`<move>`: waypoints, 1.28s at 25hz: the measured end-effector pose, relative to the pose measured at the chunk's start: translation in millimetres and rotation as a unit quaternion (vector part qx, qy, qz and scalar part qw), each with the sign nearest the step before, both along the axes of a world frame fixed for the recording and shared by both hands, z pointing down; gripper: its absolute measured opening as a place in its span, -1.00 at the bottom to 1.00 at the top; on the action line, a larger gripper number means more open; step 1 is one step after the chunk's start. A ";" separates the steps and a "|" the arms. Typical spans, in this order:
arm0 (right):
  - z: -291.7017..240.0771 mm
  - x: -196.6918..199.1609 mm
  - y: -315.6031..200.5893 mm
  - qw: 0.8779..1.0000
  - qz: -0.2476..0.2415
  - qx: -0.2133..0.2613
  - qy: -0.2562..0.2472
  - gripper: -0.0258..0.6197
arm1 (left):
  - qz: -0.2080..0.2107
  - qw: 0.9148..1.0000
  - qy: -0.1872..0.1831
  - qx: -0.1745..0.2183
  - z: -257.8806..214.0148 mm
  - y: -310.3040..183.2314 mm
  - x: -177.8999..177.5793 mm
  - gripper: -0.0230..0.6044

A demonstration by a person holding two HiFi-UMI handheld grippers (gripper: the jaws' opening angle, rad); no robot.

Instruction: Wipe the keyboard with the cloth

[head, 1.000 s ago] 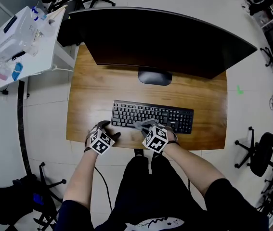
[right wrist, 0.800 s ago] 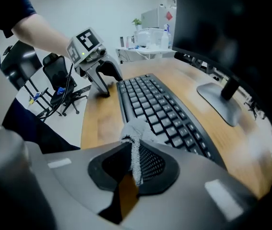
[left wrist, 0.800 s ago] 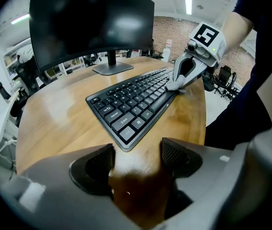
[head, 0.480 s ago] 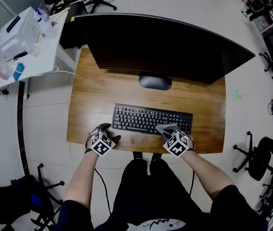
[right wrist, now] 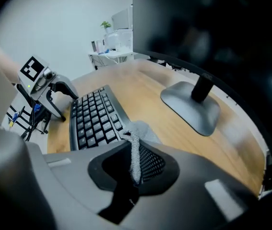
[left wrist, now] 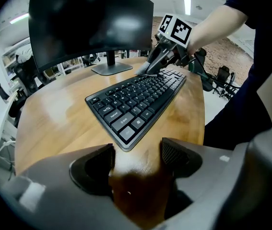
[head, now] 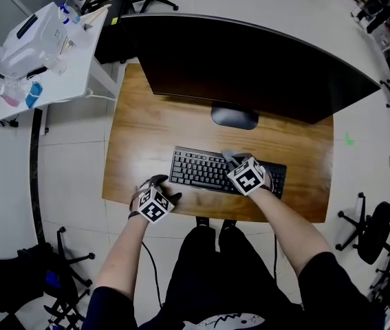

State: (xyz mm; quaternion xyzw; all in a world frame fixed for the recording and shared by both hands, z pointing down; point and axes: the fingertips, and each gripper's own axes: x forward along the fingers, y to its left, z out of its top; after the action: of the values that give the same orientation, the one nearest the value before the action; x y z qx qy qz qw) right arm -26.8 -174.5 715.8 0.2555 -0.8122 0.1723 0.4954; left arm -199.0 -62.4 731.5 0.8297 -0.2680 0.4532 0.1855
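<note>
A black keyboard [head: 208, 170] lies on the wooden desk [head: 146, 129], in front of the monitor. My right gripper [head: 232, 159] is over the keyboard's far edge, right of its middle, shut on a grey cloth [head: 230, 157]. In the right gripper view the cloth [right wrist: 140, 128] runs up between the closed jaws and drapes over the keyboard [right wrist: 95, 119] edge onto the desk. My left gripper [head: 157, 184] rests at the desk's near edge, just left of the keyboard. Its jaws stand open with nothing between them in the left gripper view [left wrist: 136, 152], which also shows the keyboard [left wrist: 136, 99].
A wide curved monitor [head: 250, 60] stands behind the keyboard on an oval grey foot [head: 234, 117]. A white side table [head: 36, 53] with boxes and bottles is at the far left. Office chairs stand around on the pale floor.
My right gripper has carried the cloth rightward along the keyboard's front, then across the keys to its far edge. The left gripper has stayed put.
</note>
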 end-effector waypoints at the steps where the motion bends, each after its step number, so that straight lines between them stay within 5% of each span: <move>1: 1.2 -8.1 -1.4 1.000 -0.007 0.000 0.003 -0.83 | -0.001 1.000 0.002 0.000 -0.3 0.0 0.8 0.08; 19: -1.2 -173.9 0.4 0.992 -0.117 0.000 -0.043 -0.83 | -0.014 1.000 0.015 0.000 -0.7 -1.7 -3.2 0.08; 32: 2.1 -170.2 58.1 0.965 -0.256 0.041 -0.033 -0.83 | -0.007 1.000 0.000 -0.006 0.7 -2.8 -7.2 0.01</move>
State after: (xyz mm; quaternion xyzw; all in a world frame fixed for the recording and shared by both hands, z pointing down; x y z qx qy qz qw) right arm -197.0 -116.3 717.9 0.0532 -0.8730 0.0142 0.4846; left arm -206.2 -65.2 732.2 0.8267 -0.2705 0.4536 0.1939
